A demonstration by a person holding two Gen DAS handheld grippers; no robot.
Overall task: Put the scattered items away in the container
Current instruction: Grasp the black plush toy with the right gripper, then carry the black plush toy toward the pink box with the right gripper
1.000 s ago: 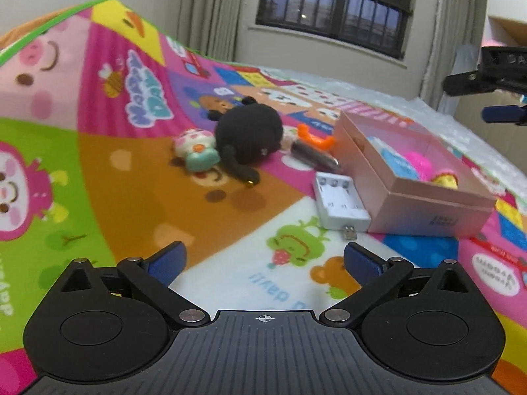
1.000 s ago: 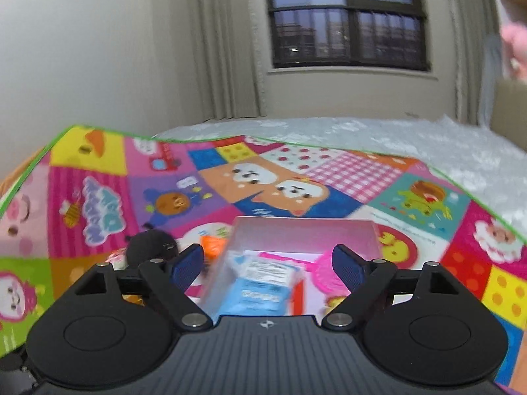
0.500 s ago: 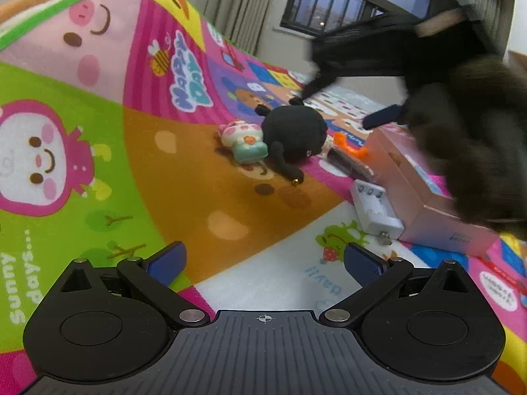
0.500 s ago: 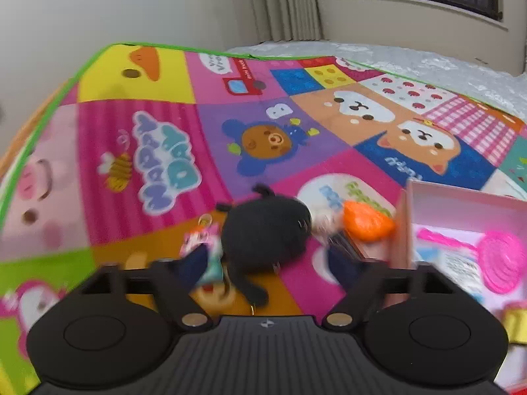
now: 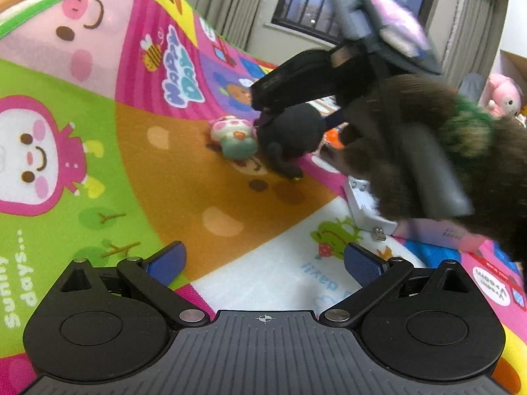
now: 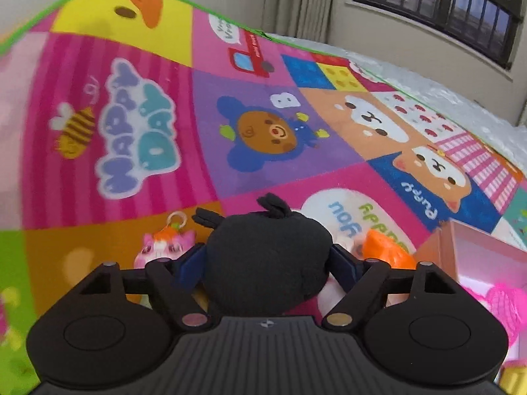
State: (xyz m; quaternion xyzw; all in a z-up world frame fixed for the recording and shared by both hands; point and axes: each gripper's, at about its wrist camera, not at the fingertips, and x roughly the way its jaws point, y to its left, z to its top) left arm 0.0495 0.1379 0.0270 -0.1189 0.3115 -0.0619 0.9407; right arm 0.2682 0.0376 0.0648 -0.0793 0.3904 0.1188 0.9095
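A round black plush toy (image 6: 266,256) lies on the colourful play mat, and my right gripper (image 6: 266,265) straddles it. Its jaws are closing, with both blue pads (image 6: 189,265) against the plush's sides. The left wrist view shows the same right gripper (image 5: 293,121) reaching down onto the black plush (image 5: 293,141), held by an arm in a furry brown sleeve (image 5: 411,151). The pink box (image 6: 461,240) stands open just right of the plush. My left gripper (image 5: 263,258) hovers open over the mat, nearer the viewer, with nothing between its fingers.
A small pink-and-teal squishy keychain (image 6: 161,250) lies against the plush's left, an orange toy (image 6: 385,250) on its right. A white battery charger (image 5: 365,210) lies beside the box (image 5: 438,233), partly behind the sleeve. A pink net toy (image 6: 500,302) lies in the box.
My right gripper swung left from above the pink box, dropped onto the black plush and narrowed its jaws around it. The left gripper shifted a little at first, then held still.
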